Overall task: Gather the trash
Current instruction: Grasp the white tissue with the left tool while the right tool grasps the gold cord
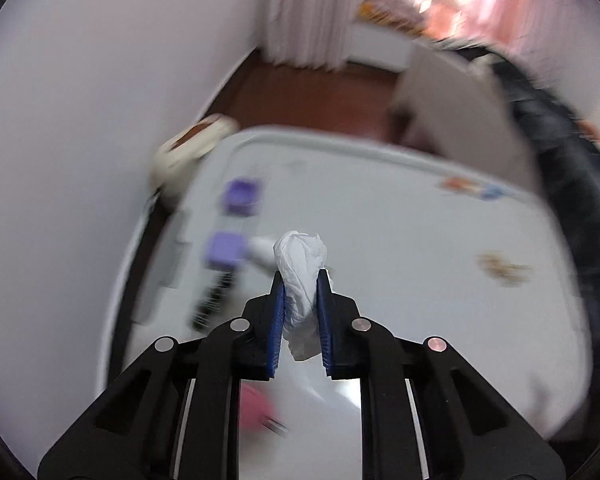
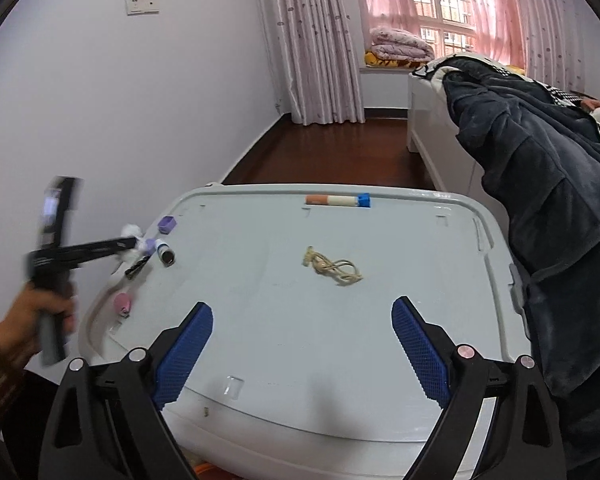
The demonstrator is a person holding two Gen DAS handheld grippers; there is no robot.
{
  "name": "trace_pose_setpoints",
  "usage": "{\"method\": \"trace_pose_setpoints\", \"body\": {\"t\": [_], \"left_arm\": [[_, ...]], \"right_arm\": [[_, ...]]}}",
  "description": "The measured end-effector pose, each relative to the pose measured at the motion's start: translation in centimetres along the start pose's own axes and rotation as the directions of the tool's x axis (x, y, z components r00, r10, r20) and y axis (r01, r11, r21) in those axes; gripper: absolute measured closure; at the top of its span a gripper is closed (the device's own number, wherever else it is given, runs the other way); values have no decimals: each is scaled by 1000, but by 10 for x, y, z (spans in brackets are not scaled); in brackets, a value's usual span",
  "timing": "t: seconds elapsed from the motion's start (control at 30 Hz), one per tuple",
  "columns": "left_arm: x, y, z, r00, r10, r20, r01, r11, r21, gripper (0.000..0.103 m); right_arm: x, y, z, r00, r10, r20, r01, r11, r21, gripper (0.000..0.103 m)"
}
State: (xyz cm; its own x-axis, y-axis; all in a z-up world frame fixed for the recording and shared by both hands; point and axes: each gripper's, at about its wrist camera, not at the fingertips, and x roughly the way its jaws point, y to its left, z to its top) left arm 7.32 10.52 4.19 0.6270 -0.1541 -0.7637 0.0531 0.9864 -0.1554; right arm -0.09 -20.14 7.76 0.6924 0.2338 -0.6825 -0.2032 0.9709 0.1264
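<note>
My left gripper is shut on a crumpled white tissue and holds it above the left part of a pale grey lid. In the right wrist view the left gripper shows blurred at the lid's left edge with the tissue at its tip. My right gripper is open and empty above the lid's near part. A tangle of beige string lies mid-lid, ahead of the right gripper, and also shows in the left wrist view.
On the lid's left side lie purple caps, a small dark tube, a black comb-like piece and a pink item. An orange-white-blue tube lies at the far edge. A dark robe hangs on the right.
</note>
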Motion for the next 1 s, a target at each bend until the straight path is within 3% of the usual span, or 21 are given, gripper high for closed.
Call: {"method": "trace_pose_setpoints", "body": {"t": [0.1, 0.2, 0.37, 0.47, 0.6, 0.7, 0.77, 0.8, 0.83, 0.87, 0.93, 1.0], "left_arm": [[-30, -47, -32, 990, -135, 32, 132, 989, 68, 88], [-35, -80, -56, 974, -228, 3, 226, 966, 124, 88], [-18, -122, -72, 951, -300, -79, 310, 927, 209, 87], [-22, -129, -74, 948, -308, -82, 319, 920, 229, 87], [-14, -122, -73, 949, -304, -86, 316, 924, 217, 87], [-9, -115, -70, 950, -295, -102, 310, 931, 195, 87], [-7, -110, -68, 948, -300, -110, 315, 934, 170, 87], [-6, -109, -67, 945, -306, -113, 321, 933, 161, 87], [-7, -109, -66, 945, -307, -110, 321, 934, 157, 87], [-8, -109, -65, 945, -308, -105, 322, 934, 156, 87], [-10, -111, -63, 944, -315, -100, 328, 932, 157, 87], [-12, -110, -64, 942, -321, -95, 332, 930, 155, 87]], "right_arm": [[10, -9, 1, 999, -35, -15, 35, 999, 9, 12], [32, -16, 2, 994, -90, -58, 90, 996, -7, 12], [91, -18, 5, 976, -128, -174, 118, 991, -66, 12], [122, -10, 13, 970, -159, -182, 133, 980, -150, 15], [169, 2, 21, 959, -173, -225, 108, 955, -276, 28], [193, 7, 26, 954, -146, -260, 62, 951, -304, 37], [207, 7, 27, 943, -139, -302, 42, 951, -306, 52], [207, 5, 29, 944, -118, -309, 29, 960, -280, 67], [209, 2, 30, 932, -104, -347, 18, 970, -241, 88], [209, 1, 30, 926, -103, -363, 23, 976, -218, 95], [203, 4, 24, 918, -114, -379, 34, 977, -211, 97], [191, 9, 17, 925, -85, -371, 10, 980, -201, 97]]}}
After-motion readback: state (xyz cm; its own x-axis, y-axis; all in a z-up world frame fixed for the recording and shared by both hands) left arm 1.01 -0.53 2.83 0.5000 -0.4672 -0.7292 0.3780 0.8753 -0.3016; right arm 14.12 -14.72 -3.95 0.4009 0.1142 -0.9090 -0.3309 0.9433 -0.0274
